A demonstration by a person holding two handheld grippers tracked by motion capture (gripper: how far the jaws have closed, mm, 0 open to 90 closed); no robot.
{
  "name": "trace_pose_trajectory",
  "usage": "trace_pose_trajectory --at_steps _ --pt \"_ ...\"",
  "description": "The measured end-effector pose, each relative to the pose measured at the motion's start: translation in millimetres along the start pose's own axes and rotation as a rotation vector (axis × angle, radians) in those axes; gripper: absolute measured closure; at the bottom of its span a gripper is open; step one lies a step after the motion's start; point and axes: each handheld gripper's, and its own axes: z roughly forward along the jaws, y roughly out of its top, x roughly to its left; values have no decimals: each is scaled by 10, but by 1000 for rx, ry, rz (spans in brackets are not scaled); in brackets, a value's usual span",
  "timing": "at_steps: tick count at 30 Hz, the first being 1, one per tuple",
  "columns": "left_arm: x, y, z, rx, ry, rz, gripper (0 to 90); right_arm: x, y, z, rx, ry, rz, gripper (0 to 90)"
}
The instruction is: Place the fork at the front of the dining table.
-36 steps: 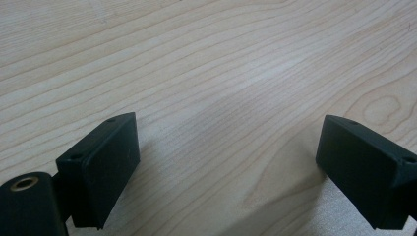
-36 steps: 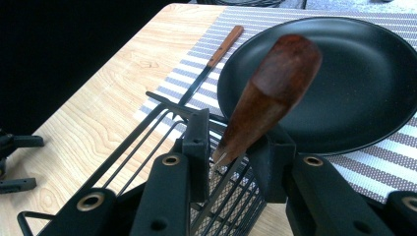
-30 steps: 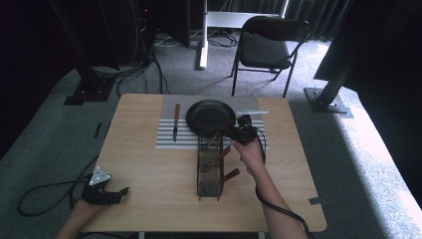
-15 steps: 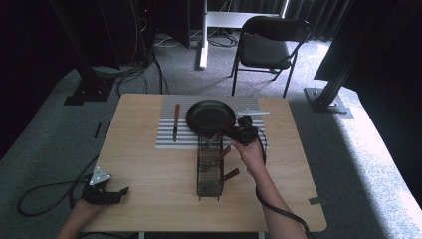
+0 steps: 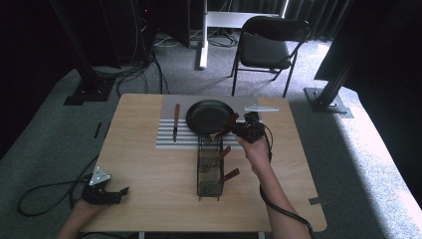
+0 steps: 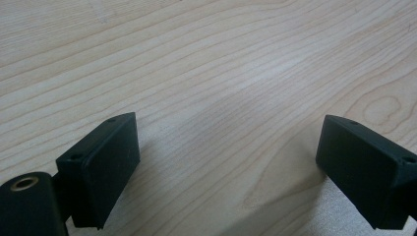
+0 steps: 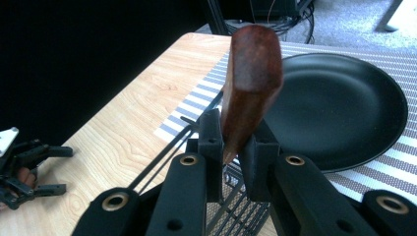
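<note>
My right gripper [image 5: 233, 130] is shut on a wooden-handled utensil [image 5: 224, 130] above the far end of a black wire basket [image 5: 209, 172]. In the right gripper view the brown handle [image 7: 251, 81] stands up between the jaws of the right gripper [image 7: 235, 142], with thin metal rods running down toward the basket [image 7: 241, 206]. Two more wooden-handled utensils [image 5: 223, 154] lean in the basket. A black frying pan [image 5: 209, 116] lies just beyond, on a striped mat [image 5: 166, 139]. My left gripper [image 5: 113, 195] rests open at the table's front left corner, its jaws [image 6: 226, 162] wide over bare wood.
A knife with a wooden handle [image 5: 175, 121] lies on the mat left of the pan. A flat silver piece [image 5: 261, 108] sits at the mat's far right. A black chair [image 5: 263, 50] stands behind the table. Cables trail off the table's left side [image 5: 40, 196].
</note>
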Motion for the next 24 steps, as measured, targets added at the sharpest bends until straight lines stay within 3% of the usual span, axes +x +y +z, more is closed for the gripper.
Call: trace_pose_trajectory --at_steps 16,24 --pt "1 0 0 0 1 2 92 113 197 -330 -45 27 -29 808" --pt "0 0 0 0 0 1 92 90 289 -539 -83 28 -22 808"
